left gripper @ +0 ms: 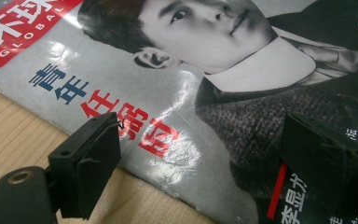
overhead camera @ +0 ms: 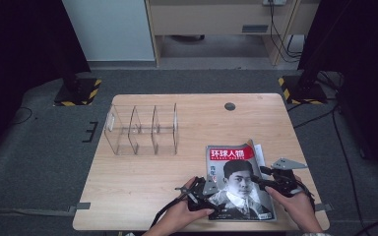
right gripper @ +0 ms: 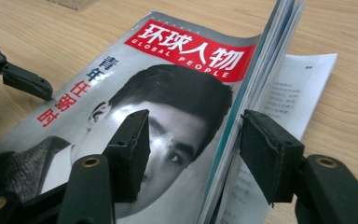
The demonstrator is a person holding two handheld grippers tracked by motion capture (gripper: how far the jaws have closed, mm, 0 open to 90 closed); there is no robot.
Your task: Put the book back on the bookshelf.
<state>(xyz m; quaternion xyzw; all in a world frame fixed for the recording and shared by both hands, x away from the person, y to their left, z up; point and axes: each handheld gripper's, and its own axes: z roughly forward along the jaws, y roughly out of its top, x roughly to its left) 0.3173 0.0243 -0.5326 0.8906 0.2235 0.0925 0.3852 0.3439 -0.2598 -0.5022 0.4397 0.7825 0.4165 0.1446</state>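
Lying flat near the front right corner of the wooden table (overhead camera: 142, 182), the magazine (overhead camera: 236, 182) shows its cover with the red title band, and its right edge is lifted so the pages fan up. The right gripper (overhead camera: 263, 178) straddles that raised edge, 1 jaw over the cover and 1 beyond the lifted pages; the pads are not yet pressing, so it is released. The left gripper (overhead camera: 207, 192) hovers low at the magazine's left edge, jaws spread wide and grasping nothing. A clear 3-compartment organizer (overhead camera: 141, 129) stands well apart toward the back left.
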